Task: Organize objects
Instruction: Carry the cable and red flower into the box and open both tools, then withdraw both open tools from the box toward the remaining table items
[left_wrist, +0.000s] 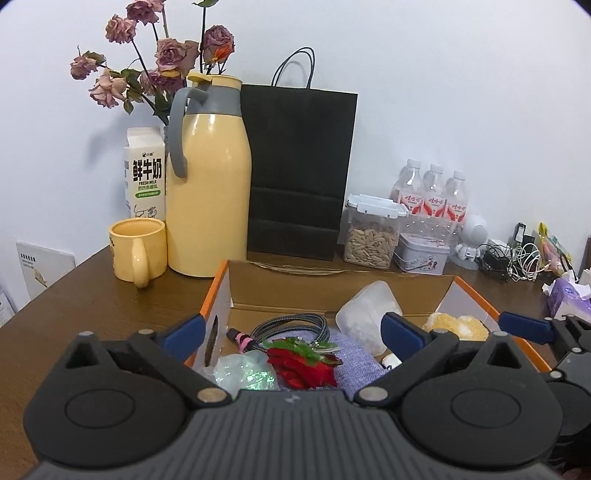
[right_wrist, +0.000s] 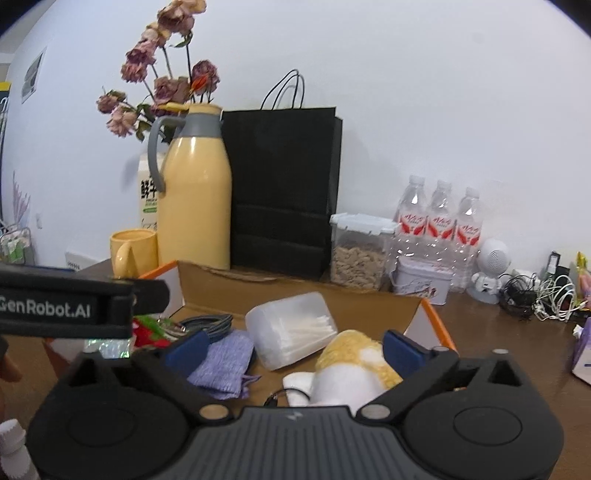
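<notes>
Box contents: a cardboard box (left_wrist: 332, 291) on the wooden table (left_wrist: 92, 295) is seen holding a braided cable (left_wrist: 295, 323), purple cloth (right_wrist: 225, 363), cotton-swab tub (right_wrist: 291, 334) and plush toy (right_wrist: 354, 363).
Handling: all are judged light; the cloth and plush soft, best pinched mid-body; the tub smooth, perhaps slippery.
Left gripper (left_wrist: 293, 328): jaws are spread wide above the box, nothing gripped.
Right gripper (right_wrist: 295, 347): jaws likewise released, straddling the plush untouched.
</notes>
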